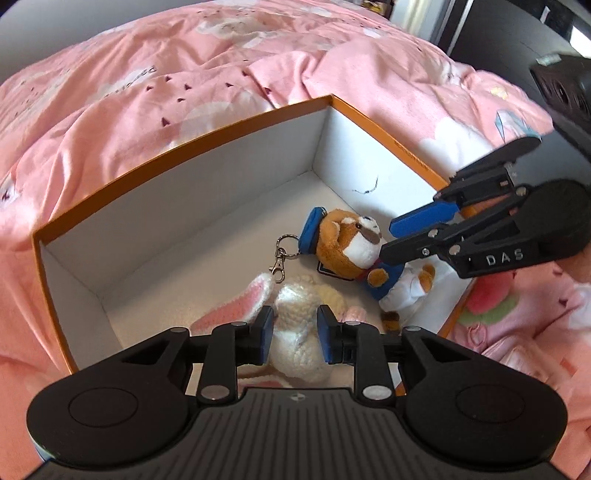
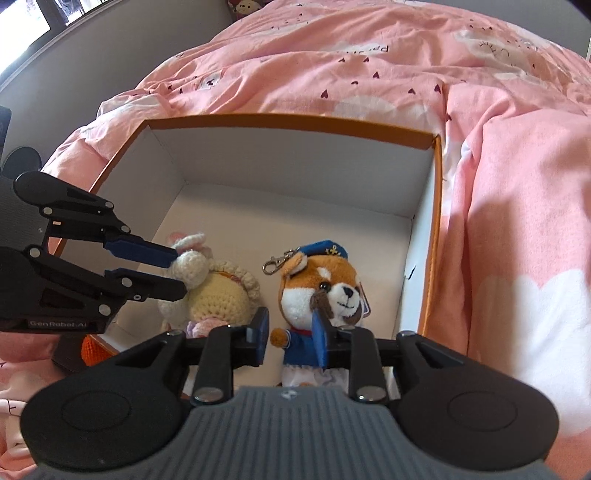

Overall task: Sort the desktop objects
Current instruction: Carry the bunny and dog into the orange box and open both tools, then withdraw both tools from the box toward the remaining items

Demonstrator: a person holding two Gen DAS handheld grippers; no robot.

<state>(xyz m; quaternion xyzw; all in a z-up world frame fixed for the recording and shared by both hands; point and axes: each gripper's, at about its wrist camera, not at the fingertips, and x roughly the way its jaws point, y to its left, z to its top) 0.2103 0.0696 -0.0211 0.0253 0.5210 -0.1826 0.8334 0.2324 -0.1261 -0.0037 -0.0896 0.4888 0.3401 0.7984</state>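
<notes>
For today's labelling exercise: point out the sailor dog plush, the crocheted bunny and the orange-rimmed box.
sailor dog plush (image 2: 325,291), right wrist view, its face.
crocheted bunny (image 2: 218,295), right wrist view, its yellow body.
orange-rimmed box (image 1: 177,147), left wrist view, its far rim.

We see a crumpled pink cotton bedspread w/ white cloud shapes and small dark hearts (image 1: 207,77) filling most of both views; same fabric (image 2: 369,55) lies in folds w/ some printed lettering, too warped to read; dark upright furniture or panels (image 1: 461,26) at top right of left view, blurred; a grey wall strip and bright window edge (image 2: 33,22) at top left of right view.
</notes>
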